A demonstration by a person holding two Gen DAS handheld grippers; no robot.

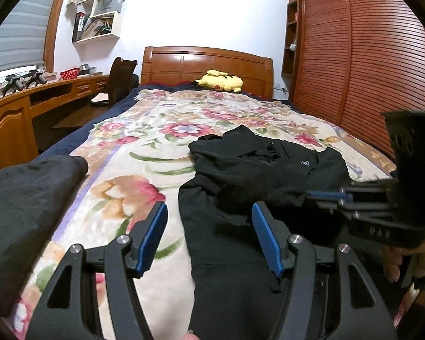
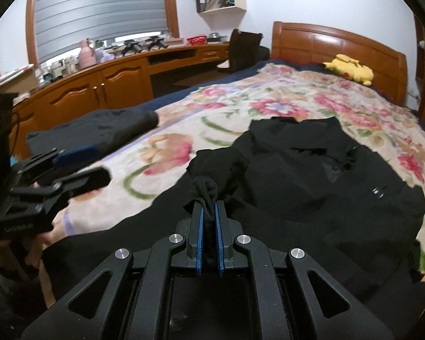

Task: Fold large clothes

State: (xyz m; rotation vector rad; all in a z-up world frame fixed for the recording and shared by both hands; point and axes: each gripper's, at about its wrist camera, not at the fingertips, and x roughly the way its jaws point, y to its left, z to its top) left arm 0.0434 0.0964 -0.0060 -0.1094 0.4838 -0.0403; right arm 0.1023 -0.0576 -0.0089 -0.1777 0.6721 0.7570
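Yellow plush [image 1: 218, 81] by wooden headboard [image 1: 206, 66]

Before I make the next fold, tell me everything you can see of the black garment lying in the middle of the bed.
The black garment is a large, matte, soft-looking piece, probably a jacket: one round snap button shows, and what looks like an open collar near its far edge. It lies rumpled and partly bunched, not flat, on the floral blanket, a long dark part running toward the camera. The right gripper is shut on a pinched tuft of its fabric. The left gripper hangs open over its near edge, not gripping it.
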